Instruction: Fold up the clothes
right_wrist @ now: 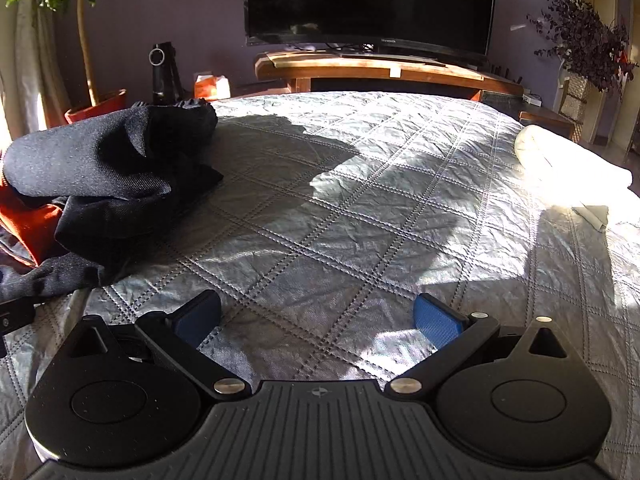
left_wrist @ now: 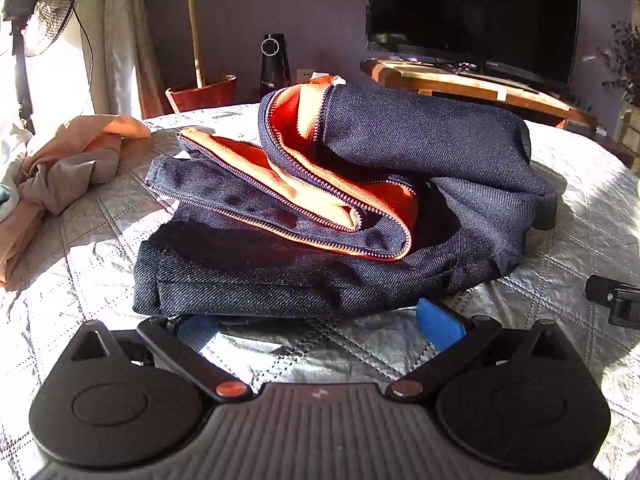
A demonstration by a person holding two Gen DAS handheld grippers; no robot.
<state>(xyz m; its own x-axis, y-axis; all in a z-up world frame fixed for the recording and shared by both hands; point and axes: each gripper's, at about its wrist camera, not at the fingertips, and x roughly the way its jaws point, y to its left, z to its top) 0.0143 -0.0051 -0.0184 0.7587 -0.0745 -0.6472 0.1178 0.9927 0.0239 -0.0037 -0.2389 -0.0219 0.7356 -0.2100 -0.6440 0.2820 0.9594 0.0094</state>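
Plainly lying bundled on the quilt (left_wrist: pixel 100 248): jacket (left_wrist: pixel 360 216), dark denim, orange lining showing along the open zip, one sleeve folded over the top. Resting just short of the jacket's near hem: left gripper (left_wrist: pixel 320 326), jaws spread wide, gripping nothing; left fingertip (left_wrist: pixel 198 330) partly tucked under the hem, right one just beside it, whether touching hard to tell. Hovering to the right of the jacket, over bare quilt (right_wrist: pixel 360 200): right gripper (right_wrist: pixel 318 318), jaws likewise spread wide and empty, blue pads (right_wrist: pixel 436 320) catching sun. Showing at the left edge of the right wrist view: jacket (right_wrist: pixel 108 168), near but apart from that gripper. Lying crumpled left of the jacket, well apart: pink cloth (left_wrist: pixel 68 160). Lying far right of the jacket, near the quilt's edge: white roll (right_wrist: pixel 568 160). Standing beyond the jacket: TV (left_wrist: pixel 472 20) on a wooden bench (left_wrist: pixel 480 84), potted tree (left_wrist: pixel 200 92) to the left, fan (left_wrist: pixel 48 4) farther left still. Falling across the quilt right of the jacket: broad shadows and bright sun patches.
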